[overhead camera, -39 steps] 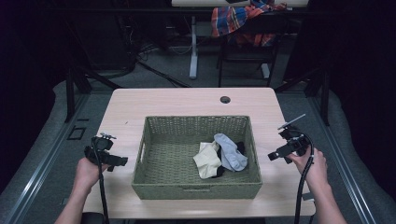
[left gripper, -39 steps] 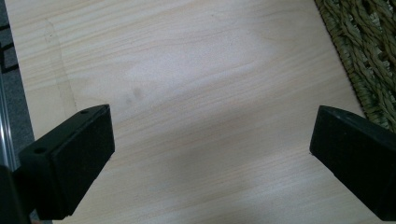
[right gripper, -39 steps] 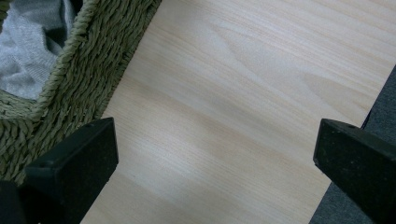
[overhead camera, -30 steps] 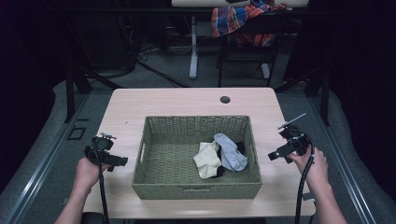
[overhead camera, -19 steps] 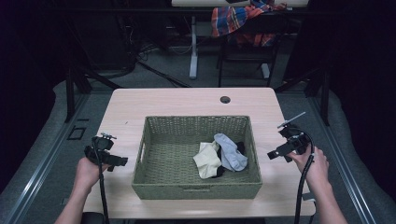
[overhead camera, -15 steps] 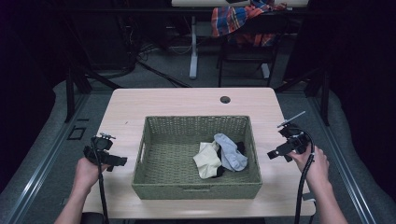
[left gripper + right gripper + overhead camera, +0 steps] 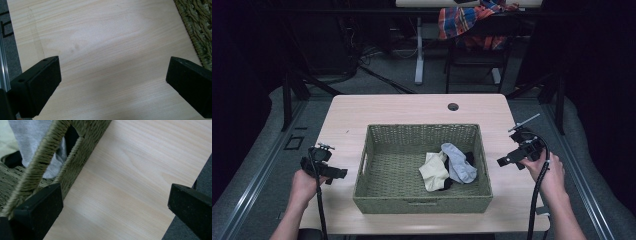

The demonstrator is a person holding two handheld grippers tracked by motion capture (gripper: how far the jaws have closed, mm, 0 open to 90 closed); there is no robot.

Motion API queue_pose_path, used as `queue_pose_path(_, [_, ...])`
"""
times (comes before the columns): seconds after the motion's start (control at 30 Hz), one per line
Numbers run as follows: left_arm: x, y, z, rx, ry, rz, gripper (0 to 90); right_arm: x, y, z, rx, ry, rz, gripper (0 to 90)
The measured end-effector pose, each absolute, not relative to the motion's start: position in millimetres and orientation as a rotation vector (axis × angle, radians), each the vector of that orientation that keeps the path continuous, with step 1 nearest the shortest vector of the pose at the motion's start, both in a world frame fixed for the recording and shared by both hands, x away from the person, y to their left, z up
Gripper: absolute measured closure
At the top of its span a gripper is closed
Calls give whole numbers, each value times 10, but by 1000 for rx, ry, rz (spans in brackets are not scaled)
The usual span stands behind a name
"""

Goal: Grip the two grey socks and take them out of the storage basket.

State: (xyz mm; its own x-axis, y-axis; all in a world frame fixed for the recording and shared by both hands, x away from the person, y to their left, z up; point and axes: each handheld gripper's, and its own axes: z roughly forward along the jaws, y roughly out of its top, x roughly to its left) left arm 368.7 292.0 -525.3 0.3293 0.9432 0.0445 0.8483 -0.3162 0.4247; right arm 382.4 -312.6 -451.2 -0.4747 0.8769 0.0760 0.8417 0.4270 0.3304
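Note:
A green woven basket (image 7: pixel 377 200) stands in the middle of the light wooden table (image 7: pixel 392 107). Inside it lie a cream sock (image 7: pixel 433 170), a grey sock (image 7: pixel 458 162) and a black piece (image 7: pixel 469 157) under them. My left gripper (image 7: pixel 343 174) hovers over the table left of the basket, open, with bare wood between its jaws (image 7: pixel 112 72). My right gripper (image 7: pixel 502 161) is held right of the basket, open and empty (image 7: pixel 115 202). In the right gripper view the basket's handle hole (image 7: pixel 50 157) and the grey sock (image 7: pixel 30 135) are close by.
A small dark round grommet (image 7: pixel 453 106) sits in the table's far edge. Behind the table stand a chair with a plaid cloth (image 7: pixel 472 22) and a desk leg (image 7: pixel 418 50). Table edges lie close to both hands.
The right gripper has shifted very slightly toward the basket. The left gripper and the socks stay where they were.

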Motion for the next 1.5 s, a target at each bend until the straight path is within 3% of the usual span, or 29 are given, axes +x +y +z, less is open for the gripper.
queue_pose_path(0.97, [3678,2919,-5243,2273,1603,413,2,3808,-2777,-4022,1440,2552,594,0])
queue_pose_path(1.5, [3683,2908,-5245,2271,1599,416,2,3885,-2322,-3947,1341,2655,568,0])
